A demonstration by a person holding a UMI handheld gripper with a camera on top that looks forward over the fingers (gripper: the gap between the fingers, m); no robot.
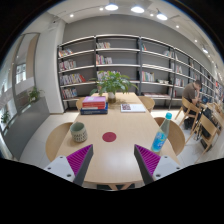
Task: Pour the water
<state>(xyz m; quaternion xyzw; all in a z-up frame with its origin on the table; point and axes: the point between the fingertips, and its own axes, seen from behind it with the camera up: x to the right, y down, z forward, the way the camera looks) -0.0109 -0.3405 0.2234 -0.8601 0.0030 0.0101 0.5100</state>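
The hand-held gripper (113, 160) hangs above the near end of a long wooden tabletop (118, 150), its two fingers spread wide apart and holding nothing. The magenta pads (80, 159) on their inner faces show at about 7 and 5 o'clock from the view's middle, with bare wood between them.

A blue bottle (160, 139) with a light cap stands upright on the tabletop at about 4 o'clock, just ahead of the right finger and close to the table's right edge, not touching the finger. At about 9 o'clock from the bottle, near the table's middle line and beyond the fingers, lies a small dark red round disc (109, 137). Further toward 9 o'clock, near the left edge, stands a ribbed grey-green cup-like vessel (79, 132), upright and well apart from the bottle.

At the far end of the tabletop, toward 12 o'clock, sits a stack of books (94, 103) with a red one on top, an open book or papers (132, 106) just beside it at 3 o'clock, and a leafy potted plant (113, 82) behind them. Wooden chairs (177, 133) stand along both sides of the table. Tall bookshelves (120, 62) line the back wall, and more tables and chairs stand off at 3 o'clock
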